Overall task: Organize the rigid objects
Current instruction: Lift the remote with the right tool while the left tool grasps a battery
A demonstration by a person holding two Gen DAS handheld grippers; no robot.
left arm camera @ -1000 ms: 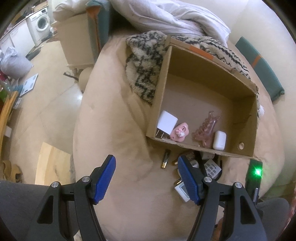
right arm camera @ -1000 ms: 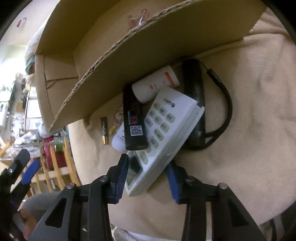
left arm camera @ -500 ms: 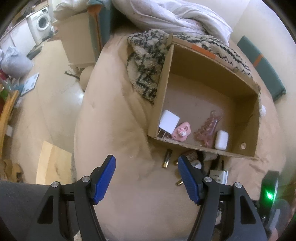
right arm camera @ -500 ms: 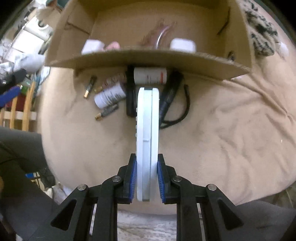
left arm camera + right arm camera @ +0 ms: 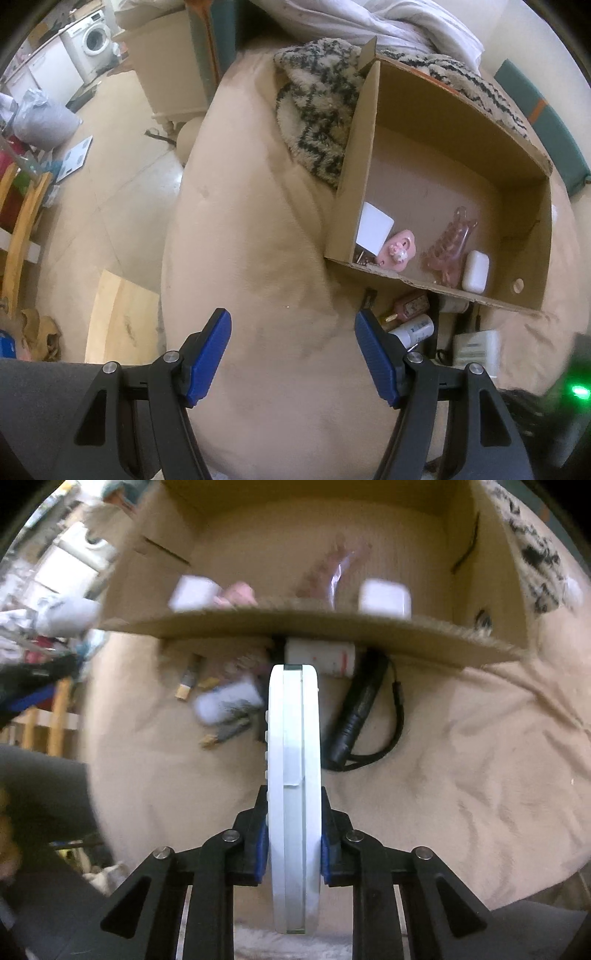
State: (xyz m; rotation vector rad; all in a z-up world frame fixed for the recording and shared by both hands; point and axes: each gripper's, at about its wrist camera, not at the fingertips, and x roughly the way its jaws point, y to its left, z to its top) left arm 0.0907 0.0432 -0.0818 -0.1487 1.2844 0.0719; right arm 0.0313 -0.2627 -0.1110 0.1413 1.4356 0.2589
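My right gripper (image 5: 293,843) is shut on a white remote control (image 5: 293,775), held on edge above the beige cushion; the remote also shows in the left wrist view (image 5: 476,349). Ahead lies an open cardboard box (image 5: 314,626) holding a white charger (image 5: 373,227), a pink toy (image 5: 397,251), a pink hair claw (image 5: 448,251) and a white earbud case (image 5: 474,271). In front of the box lie a white bottle (image 5: 319,655), a black device with a strap (image 5: 356,709), a white tube (image 5: 225,701) and batteries (image 5: 188,681). My left gripper (image 5: 293,352) is open and empty above the cushion.
A patterned fuzzy blanket (image 5: 317,114) lies behind the box, with white bedding (image 5: 369,22) beyond. The cushion edge (image 5: 173,236) drops to a tiled floor at left. A washing machine (image 5: 94,35), a cabinet (image 5: 166,70) and wooden chairs (image 5: 18,225) stand beyond.
My right gripper closed on the remote, lifted it off the pile and turned it on edge, moving toward the box. My left gripper drifted slightly closer, still open.
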